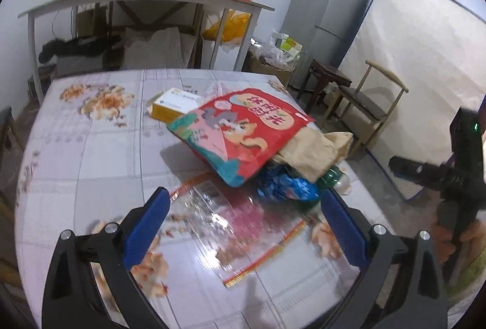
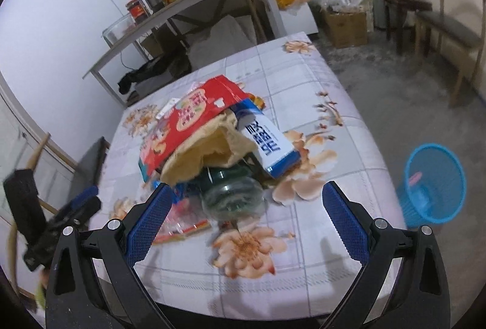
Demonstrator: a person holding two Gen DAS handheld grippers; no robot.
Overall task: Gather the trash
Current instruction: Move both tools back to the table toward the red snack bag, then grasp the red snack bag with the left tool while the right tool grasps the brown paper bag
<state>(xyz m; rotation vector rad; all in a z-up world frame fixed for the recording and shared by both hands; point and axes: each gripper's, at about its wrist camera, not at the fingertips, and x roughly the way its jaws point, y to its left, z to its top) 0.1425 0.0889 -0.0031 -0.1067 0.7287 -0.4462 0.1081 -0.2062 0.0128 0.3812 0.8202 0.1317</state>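
A red cartoon-printed bag is showing teal corners; the tablecloth is carrying peach flowers on pale checks; the bin is showing bright blue mesh.

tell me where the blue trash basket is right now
The blue trash basket shows only in the right wrist view, on the floor past the table's right edge, right of the open right tool.

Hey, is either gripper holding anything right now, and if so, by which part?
Nothing is held. The left gripper and right gripper are both open, short of the trash pile.
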